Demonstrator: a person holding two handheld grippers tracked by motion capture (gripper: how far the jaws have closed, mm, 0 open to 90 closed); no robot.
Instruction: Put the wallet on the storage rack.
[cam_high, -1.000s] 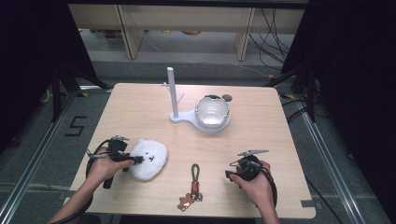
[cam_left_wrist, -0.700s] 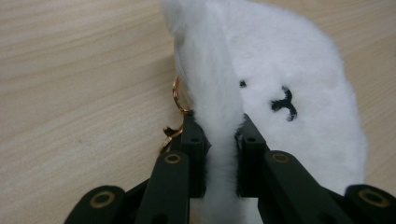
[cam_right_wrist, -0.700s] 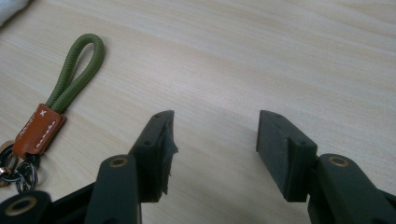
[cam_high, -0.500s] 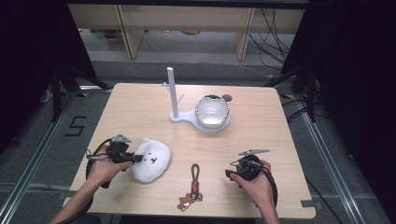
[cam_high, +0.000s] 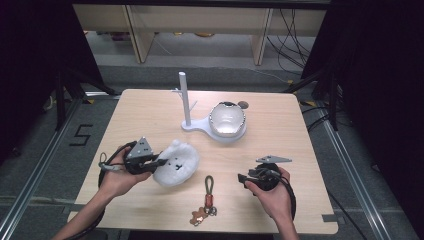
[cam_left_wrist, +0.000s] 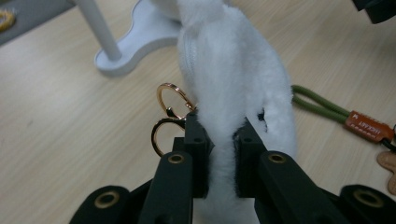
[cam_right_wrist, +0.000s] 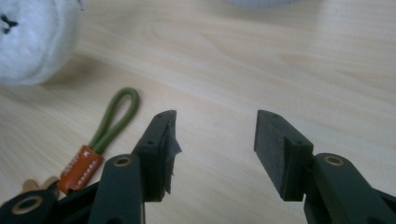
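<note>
In the left gripper view the left gripper pinches the near edge of a white plush pouch, its black jaws squeezed deep into the fluffy pile. The fur dents in between the pads, so the pouch looks soft, light and easily squashed; it should not break, but I judge that it will sag and swing when carried. A grip on the thick seam edge, where the jaws sit now, seems the safest, since the pile itself may slip. Just left of the jaws two gold rings hang from the pouch, thin, stiff metal loops that look like the parts to hook over something.

In the high view the pouch is a rounded white puff with small dark stitched marks like a face, lying at the table's front left, touching the left gripper. The right gripper rests near the front right, its jaws spread apart with nothing between them. Between the two lies a green strap keychain with an orange tag and a small brown charm.

Farther back stands a white peg stand, with a silvery white pouch on its base.
</note>
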